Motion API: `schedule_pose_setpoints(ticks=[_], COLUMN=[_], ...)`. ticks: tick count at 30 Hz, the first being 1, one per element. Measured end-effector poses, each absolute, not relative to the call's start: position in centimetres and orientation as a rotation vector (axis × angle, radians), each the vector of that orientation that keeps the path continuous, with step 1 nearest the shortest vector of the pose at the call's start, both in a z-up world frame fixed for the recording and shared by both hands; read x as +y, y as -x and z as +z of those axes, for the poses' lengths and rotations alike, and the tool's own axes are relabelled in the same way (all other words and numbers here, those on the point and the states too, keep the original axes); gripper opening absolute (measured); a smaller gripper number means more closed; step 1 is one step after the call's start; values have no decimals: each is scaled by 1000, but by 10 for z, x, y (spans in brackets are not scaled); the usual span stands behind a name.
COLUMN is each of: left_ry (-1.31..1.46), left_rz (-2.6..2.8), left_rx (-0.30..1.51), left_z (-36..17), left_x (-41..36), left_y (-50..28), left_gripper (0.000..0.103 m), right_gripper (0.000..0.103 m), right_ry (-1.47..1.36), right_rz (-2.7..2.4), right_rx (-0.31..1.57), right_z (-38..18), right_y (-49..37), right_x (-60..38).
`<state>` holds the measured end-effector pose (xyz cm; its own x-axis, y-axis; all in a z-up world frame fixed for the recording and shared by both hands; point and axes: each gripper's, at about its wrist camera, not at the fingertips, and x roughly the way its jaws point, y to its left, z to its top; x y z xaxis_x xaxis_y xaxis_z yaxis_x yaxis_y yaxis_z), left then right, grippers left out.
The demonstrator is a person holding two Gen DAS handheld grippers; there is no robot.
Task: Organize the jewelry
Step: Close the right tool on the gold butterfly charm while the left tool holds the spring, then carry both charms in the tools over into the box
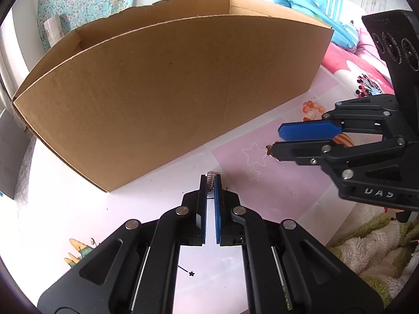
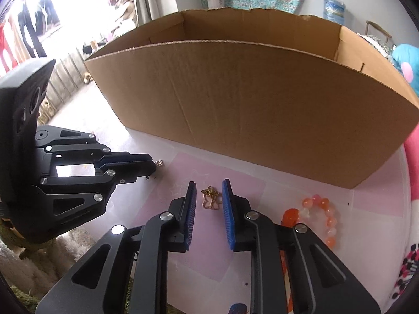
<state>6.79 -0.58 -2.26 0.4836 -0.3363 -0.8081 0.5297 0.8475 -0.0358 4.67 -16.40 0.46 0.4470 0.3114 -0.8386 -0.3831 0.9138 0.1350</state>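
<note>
Left gripper (image 1: 210,183) clamped on a small silvery rhinestone ring (image 1: 211,177), pinched at the very tips of the blue pads and poking out just past them, above the white and pink table mat (image 1: 262,183). Same ring (image 2: 158,162) seen from the right wrist as a pale studded band at the end of the left gripper (image 2: 153,164), clear of the mat. Right gripper (image 2: 208,192) with jaws narrowed but still parted, blue pads (image 2: 228,210) standing on either side of a gold flower-shaped pendant (image 2: 211,198), no firm pinch visible from its own camera; pendant apparently lying flat on the pink patch of the mat, touching or nearly touching the right-hand pad. From the left wrist, right gripper (image 1: 279,139) turned on its side, one finger above the other, with a bit of the gold pendant (image 1: 269,150) showing at the tip of the lower finger; contact there too small to tell. Bracelet of orange and white beads (image 2: 323,216) lying on the mat just right of the right gripper, partly hidden behind its finger. Large open cardboard box (image 2: 262,120) standing on the table behind both grippers, its near wall filling the middle of both views, inside not visible. Fluffy green and cream blanket (image 1: 366,248) at the table's near edge.
</note>
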Motion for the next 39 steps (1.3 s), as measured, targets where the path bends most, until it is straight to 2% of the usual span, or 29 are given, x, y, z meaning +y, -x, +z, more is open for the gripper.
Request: schedule_pose_setpoints(ticks=[14,39], left_ry=[-224,-199], left_rz=[-548,-562], left_rx=[925,897], left_z=[-22,-12], left_x=[-2,5], left_y=[-72,-65], left_gripper=[4,4], right_gripper=[9,9], right_ry=[233,166], right_rz=[431,432], right_rx=[1038,1016], right_z=[0,19], right_y=[-50,-45], right_x=[-135,-155])
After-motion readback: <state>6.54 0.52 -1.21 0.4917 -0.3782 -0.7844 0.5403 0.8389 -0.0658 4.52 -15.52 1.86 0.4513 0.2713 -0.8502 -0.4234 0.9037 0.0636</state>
